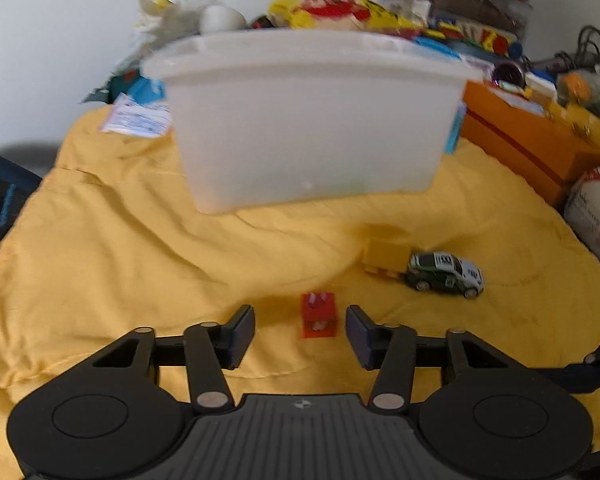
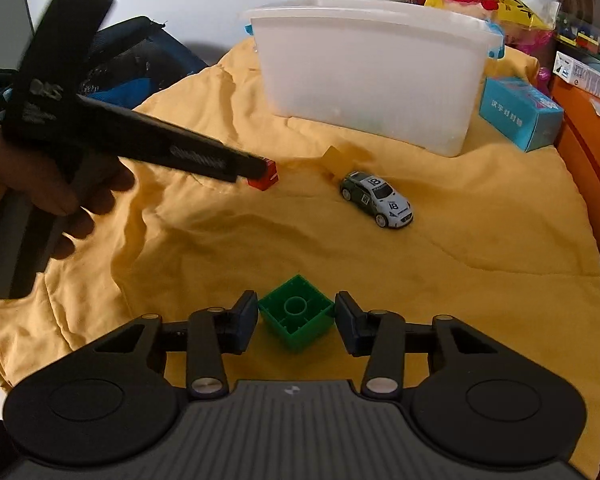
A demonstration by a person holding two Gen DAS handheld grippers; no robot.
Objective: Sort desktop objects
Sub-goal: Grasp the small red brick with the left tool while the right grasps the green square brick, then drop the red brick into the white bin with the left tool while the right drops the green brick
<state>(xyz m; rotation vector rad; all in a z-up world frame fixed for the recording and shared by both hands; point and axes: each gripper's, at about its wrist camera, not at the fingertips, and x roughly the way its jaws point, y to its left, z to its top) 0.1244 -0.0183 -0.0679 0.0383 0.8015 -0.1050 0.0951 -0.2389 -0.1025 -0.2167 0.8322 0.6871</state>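
A small red brick [image 1: 318,316] lies on the yellow cloth between the fingers of my open left gripper [image 1: 300,334], not touched. In the right wrist view the left gripper reaches in from the left, its tip at the red brick [image 2: 265,178]. A green brick [image 2: 297,316] lies upside down between the fingers of my open right gripper [image 2: 296,318]; the left finger is at its edge, the right finger just apart. A yellow brick [image 1: 384,258] and a green-and-white toy car [image 1: 444,274] lie to the right. The car also shows in the right wrist view [image 2: 376,199], next to the yellow brick [image 2: 336,160].
A white translucent plastic bin [image 1: 308,120] stands at the back of the cloth, also seen in the right wrist view [image 2: 372,76]. A blue box [image 2: 520,114] lies right of it. An orange box [image 1: 528,144] and piled toys line the right and back. A dark bag [image 2: 140,64] sits at the left.
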